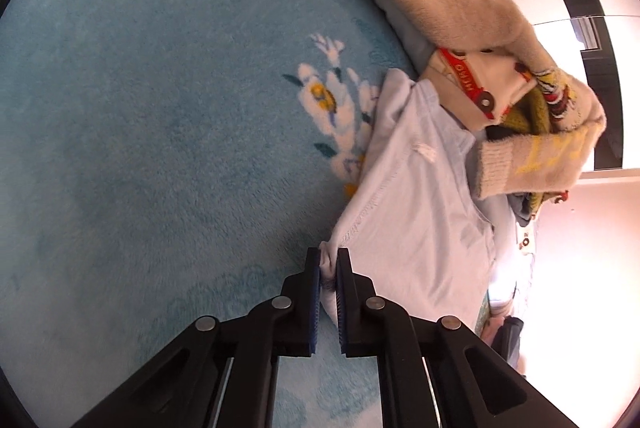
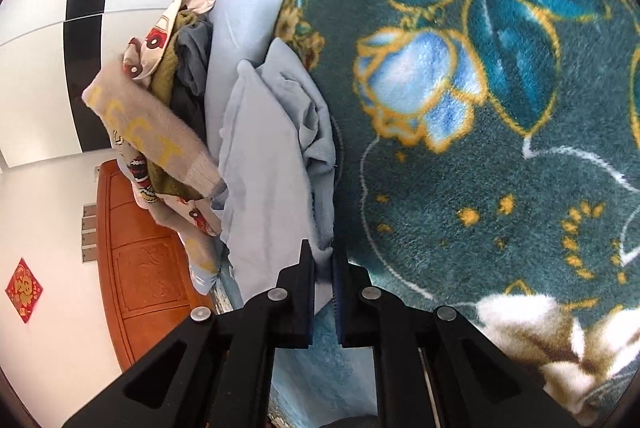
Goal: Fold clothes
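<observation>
Pale blue garment (image 1: 420,195) pinched at its edge between both closed tongs, left (image 1: 329,264) and right (image 2: 323,260).

Layout: garment between two tools, pile beyond it

Left tool (image 1: 329,264) nips the near corner of the garment (image 1: 420,195), which runs ahead and to its right over the blanket (image 1: 160,107); the clothes pile (image 1: 500,95) lies beyond the garment, farther right. Right tool (image 2: 323,264) nips another edge of the garment (image 2: 264,163); clothes pile (image 2: 168,131) to its left, patterned blanket (image 2: 480,147) to its right.
</observation>
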`<state>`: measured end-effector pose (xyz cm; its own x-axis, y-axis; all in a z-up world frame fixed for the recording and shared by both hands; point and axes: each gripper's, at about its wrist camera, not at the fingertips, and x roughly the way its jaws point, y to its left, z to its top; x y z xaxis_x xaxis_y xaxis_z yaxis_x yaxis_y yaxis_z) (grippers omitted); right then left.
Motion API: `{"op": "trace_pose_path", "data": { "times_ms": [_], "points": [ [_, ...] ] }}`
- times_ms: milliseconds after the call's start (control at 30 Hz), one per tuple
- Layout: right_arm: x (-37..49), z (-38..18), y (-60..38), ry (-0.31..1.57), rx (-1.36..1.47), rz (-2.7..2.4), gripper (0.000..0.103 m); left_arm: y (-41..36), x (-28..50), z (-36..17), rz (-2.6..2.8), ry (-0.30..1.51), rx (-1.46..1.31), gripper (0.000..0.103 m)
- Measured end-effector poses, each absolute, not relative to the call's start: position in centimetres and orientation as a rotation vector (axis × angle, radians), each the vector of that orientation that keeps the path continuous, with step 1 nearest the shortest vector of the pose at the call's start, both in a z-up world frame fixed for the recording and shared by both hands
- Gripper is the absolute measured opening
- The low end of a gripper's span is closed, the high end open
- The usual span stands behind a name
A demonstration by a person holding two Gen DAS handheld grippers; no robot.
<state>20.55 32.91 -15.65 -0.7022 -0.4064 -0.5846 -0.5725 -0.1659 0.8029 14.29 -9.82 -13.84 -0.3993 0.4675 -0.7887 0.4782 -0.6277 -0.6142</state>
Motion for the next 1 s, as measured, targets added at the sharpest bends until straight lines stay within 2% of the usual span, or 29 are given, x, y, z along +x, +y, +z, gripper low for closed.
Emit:
{"op": "trace_pose_path", "data": {
  "times_ms": [500,533,700,1000],
  "points": [
    [29.2,-11.6,32.6,1.815,-1.192,2.059,0.001,-9.8,22.1,-10.2,-2.294,1.263,1.831,0.005],
    [30.0,-11.5,32.8,1.81,-1.192,2.051,0.001,-10.0,22.8,-10.0,-2.302,1.242,1.833,0.0],
    [33.0,-11.2,33.8,1.815,-1.151,2.033,0.001,-12.4,24.4,-10.6,-2.273,1.25,1.795,0.0],
    [30.6,-9.7,33.0,1.742,-1.237,2.145,0.004,-13.1,22.4,-9.7,-2.397,1.221,1.769,0.001]
  ]
}}
